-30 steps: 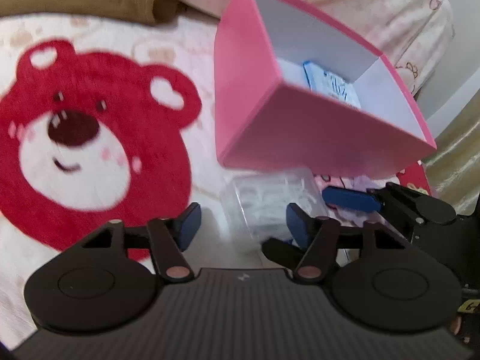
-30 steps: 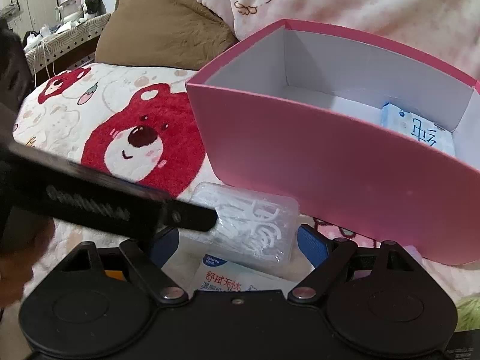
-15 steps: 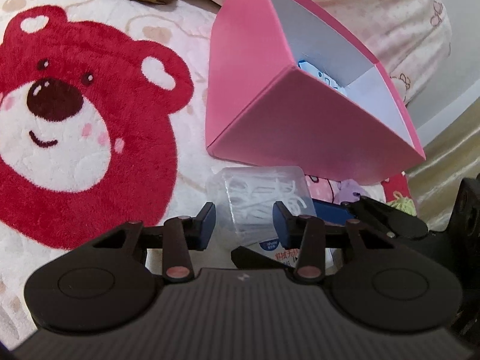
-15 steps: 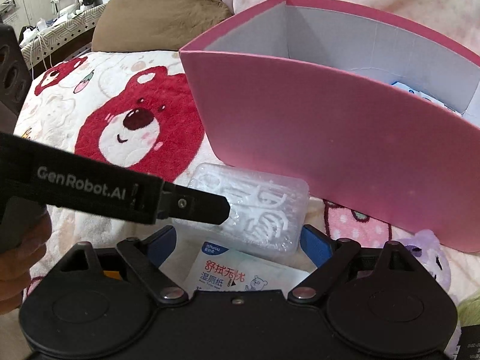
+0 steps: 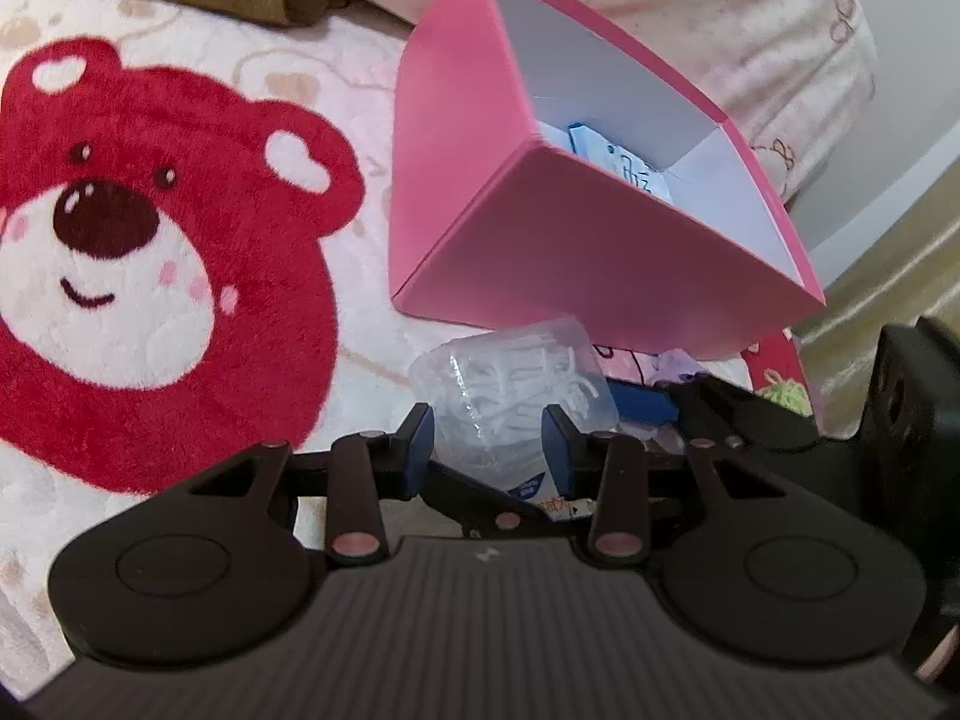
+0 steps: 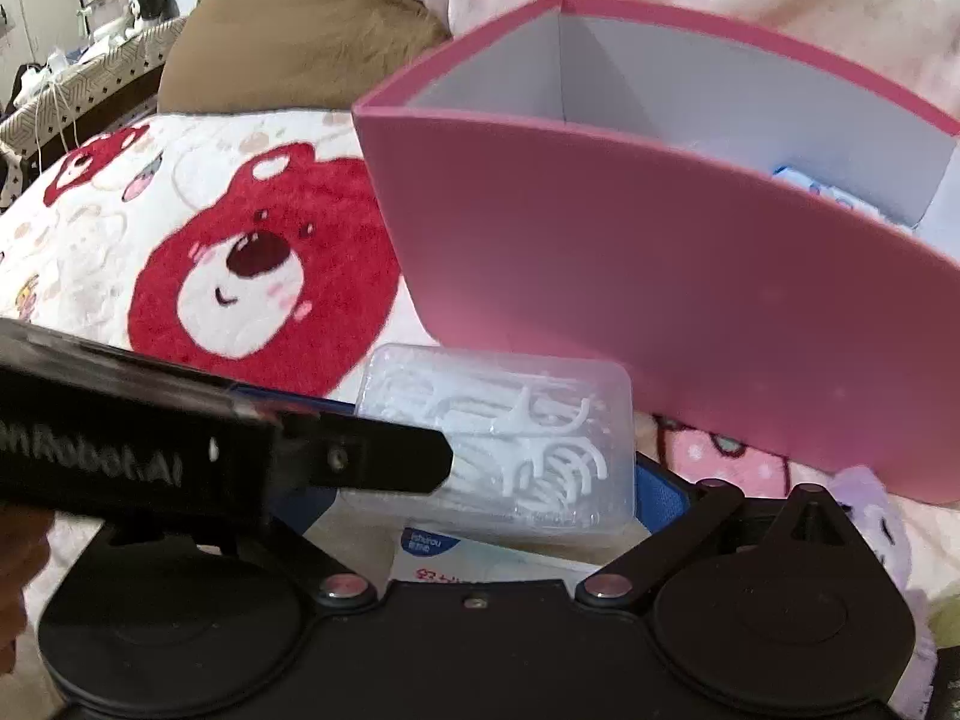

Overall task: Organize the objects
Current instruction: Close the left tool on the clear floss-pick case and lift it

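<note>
A clear plastic box of white floss picks (image 5: 510,384) lies on the bear blanket in front of the pink open box (image 5: 600,276). My left gripper (image 5: 489,447) straddles the box's near end. Its jaws are closing, and both blue pads touch the box's sides. In the right wrist view the floss box (image 6: 516,432) sits between the fingers of my right gripper (image 6: 486,498). Those jaws are opening and stand off it; the left finger is hidden by the left gripper's black finger (image 6: 360,462). A wipes packet (image 6: 432,552) lies under the floss box.
A blue-and-white packet (image 5: 624,168) lies inside the pink box (image 6: 660,300). The red bear blanket (image 5: 150,276) spreads to the left. A brown pillow (image 6: 300,42) and a cream quilt (image 5: 720,12) lie behind. A purple plush (image 6: 864,510) lies at the right.
The left gripper's jaws have narrowed onto the floss box. The right gripper's jaws have widened, and the floss box now looms larger between them.
</note>
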A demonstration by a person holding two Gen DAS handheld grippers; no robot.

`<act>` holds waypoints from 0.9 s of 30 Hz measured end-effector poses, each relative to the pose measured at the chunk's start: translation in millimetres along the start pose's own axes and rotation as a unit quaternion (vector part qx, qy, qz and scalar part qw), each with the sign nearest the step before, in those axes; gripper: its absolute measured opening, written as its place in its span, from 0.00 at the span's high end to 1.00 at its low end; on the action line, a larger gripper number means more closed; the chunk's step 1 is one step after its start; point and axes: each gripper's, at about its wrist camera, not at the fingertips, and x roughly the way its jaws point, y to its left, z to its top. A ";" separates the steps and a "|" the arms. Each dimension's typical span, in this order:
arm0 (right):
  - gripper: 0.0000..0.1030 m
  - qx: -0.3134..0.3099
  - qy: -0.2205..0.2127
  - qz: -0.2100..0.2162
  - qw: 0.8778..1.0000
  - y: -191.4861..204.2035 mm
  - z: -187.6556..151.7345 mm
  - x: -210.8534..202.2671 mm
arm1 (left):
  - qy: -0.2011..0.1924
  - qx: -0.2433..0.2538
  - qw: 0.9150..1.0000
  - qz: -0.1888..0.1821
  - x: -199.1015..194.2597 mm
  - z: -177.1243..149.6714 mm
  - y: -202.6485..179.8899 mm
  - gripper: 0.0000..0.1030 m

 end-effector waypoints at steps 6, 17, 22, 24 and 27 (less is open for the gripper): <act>0.06 -0.027 -0.028 -0.018 0.999 8.8 -1.5 -18.7 | -0.009 0.010 1.000 -0.003 -12.3 2.3 -6.1 0.63; 0.08 -0.056 -0.062 -0.006 0.997 18.1 -0.6 -64.4 | -0.017 0.023 0.999 -0.027 -52.2 -1.3 -21.1 0.63; 0.08 -0.052 -0.064 -0.006 0.997 16.0 -3.2 -78.6 | -0.022 0.043 0.998 -0.029 -60.0 -4.7 -35.4 0.63; 0.08 -0.050 -0.063 -0.008 0.997 13.7 -4.1 -84.8 | -0.023 0.053 0.998 -0.025 -60.8 -7.3 -44.7 0.63; 0.08 -0.046 -0.063 -0.009 0.997 7.9 -7.2 -94.4 | -0.022 0.057 0.998 -0.028 -62.1 -8.9 -55.2 0.63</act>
